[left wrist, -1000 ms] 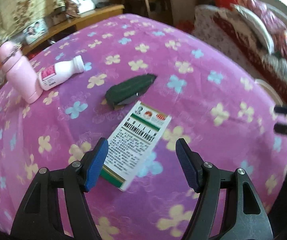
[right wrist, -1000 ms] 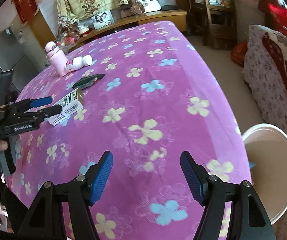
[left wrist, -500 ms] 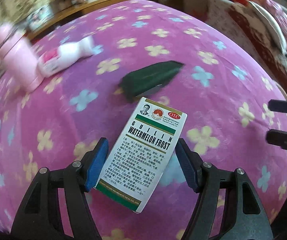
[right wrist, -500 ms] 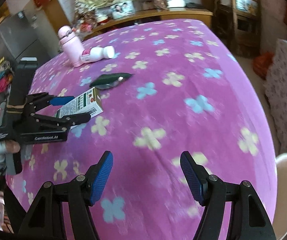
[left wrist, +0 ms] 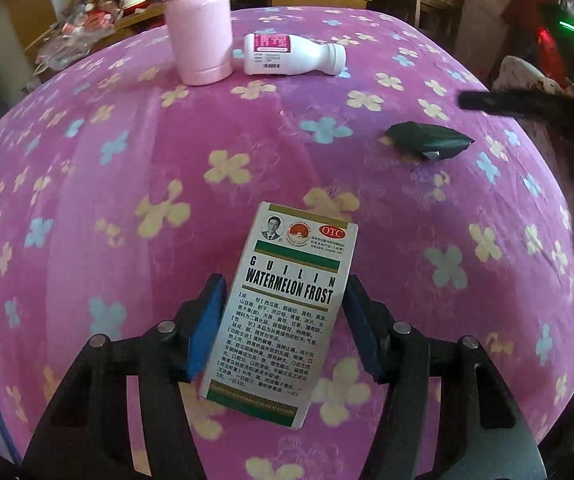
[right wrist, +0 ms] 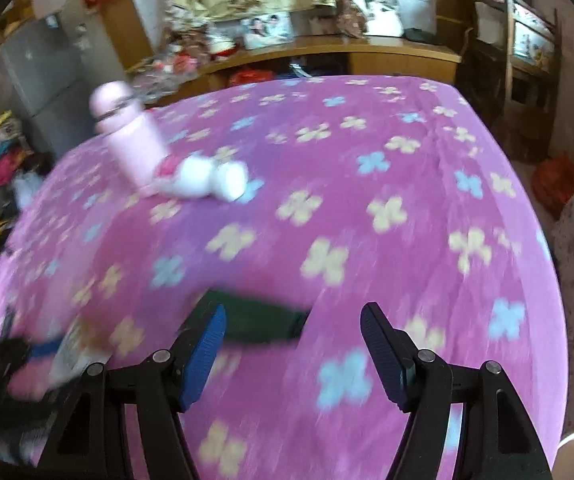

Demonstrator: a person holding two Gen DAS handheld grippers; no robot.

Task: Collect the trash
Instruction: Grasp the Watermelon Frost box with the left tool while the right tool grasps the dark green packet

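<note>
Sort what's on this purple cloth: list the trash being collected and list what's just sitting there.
Trash to collect:
- Watermelon Frost medicine box, between the left gripper pads
- dark green wrapper, ahead of the open right gripper
- white plastic bottle, lying on its side, likely empty

Just there:
- pink flask, upright
- flowered purple cloth

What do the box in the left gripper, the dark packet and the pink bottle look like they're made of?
Box: thin printed cardboard, slightly glossy; flat faces, crisp folded edges.
Dark packet: likely plastic or foil film; creased, with a shiny torn corner.
Pink bottle: smooth matte pink shell, coated metal or plastic, unclear which; a metal ring shows at the lid.
</note>
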